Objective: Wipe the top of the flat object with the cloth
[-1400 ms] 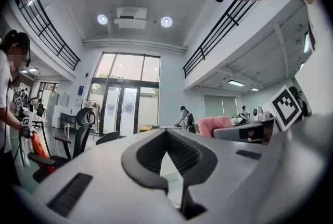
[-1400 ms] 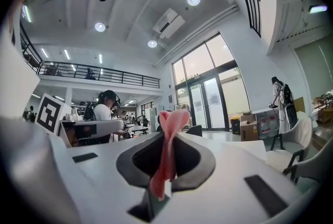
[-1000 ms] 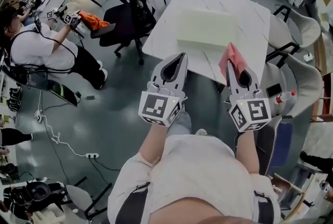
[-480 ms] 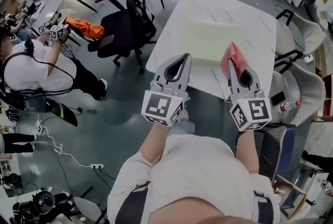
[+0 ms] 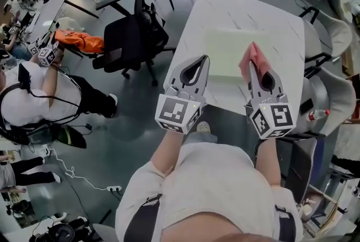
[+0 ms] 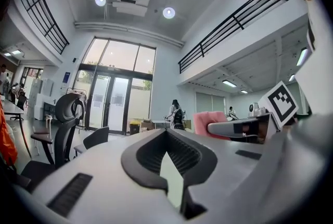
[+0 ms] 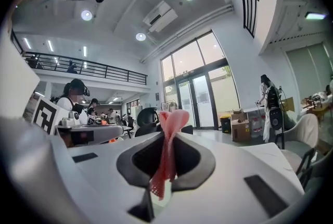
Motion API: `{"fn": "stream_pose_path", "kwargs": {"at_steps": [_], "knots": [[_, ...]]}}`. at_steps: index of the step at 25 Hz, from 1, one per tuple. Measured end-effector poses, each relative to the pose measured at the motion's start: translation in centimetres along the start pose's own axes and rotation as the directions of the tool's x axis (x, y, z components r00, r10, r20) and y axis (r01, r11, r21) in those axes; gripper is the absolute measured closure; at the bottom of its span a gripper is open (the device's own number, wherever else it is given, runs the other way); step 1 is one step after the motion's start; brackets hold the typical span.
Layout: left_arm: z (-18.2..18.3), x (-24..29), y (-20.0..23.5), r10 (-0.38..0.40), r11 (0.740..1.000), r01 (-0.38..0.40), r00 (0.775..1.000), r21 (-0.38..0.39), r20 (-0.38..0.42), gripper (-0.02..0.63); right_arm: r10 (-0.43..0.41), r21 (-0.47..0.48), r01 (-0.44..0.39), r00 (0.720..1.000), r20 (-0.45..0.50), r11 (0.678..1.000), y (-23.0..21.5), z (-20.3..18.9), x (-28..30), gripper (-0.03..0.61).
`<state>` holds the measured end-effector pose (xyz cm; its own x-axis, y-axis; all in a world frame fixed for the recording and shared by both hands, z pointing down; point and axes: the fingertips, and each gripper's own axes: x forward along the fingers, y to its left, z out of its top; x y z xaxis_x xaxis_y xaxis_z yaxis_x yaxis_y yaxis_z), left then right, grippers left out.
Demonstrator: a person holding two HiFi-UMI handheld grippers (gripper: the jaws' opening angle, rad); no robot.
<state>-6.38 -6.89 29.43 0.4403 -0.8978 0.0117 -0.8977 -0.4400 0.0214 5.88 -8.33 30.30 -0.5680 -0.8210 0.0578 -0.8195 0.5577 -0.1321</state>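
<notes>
**Approach to the board; wiping not yet begun.**
The right gripper (image 5: 252,68) is clamped on the cloth (image 5: 251,54), which sticks out past its fingertips. The left gripper (image 5: 201,59) has its fingers together on nothing. Compared with a second ago, the table (image 5: 253,10) and board (image 5: 228,49) lie closer ahead of both fingertips. The cloth now overlaps the board's near edge; contact cannot be confirmed.
</notes>
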Motion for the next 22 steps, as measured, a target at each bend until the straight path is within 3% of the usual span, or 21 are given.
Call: {"fn": "stream_pose_path", "kwargs": {"at_steps": [9, 16, 22], "knots": [[-3.1, 2.7, 3.9, -0.032, 0.999, 0.030, 0.998, -0.035, -0.061, 0.601, -0.065, 0.003, 0.065, 0.997, -0.030, 0.998, -0.3, -1.1, 3.9, 0.548], [-8.1, 4.5, 5.8, -0.008, 0.997, -0.005, 0.987, -0.081, -0.160, 0.601, -0.079, 0.006, 0.079, 0.994, -0.075, 0.997, -1.2, -2.4, 6.2, 0.548], [-13.4, 6.1, 6.0, 0.005, 0.994, -0.035, 0.964, -0.107, -0.266, 0.600, -0.070, 0.019, 0.073, 0.991, -0.114, 0.997, -3.0, -3.1, 8.6, 0.548]]}}
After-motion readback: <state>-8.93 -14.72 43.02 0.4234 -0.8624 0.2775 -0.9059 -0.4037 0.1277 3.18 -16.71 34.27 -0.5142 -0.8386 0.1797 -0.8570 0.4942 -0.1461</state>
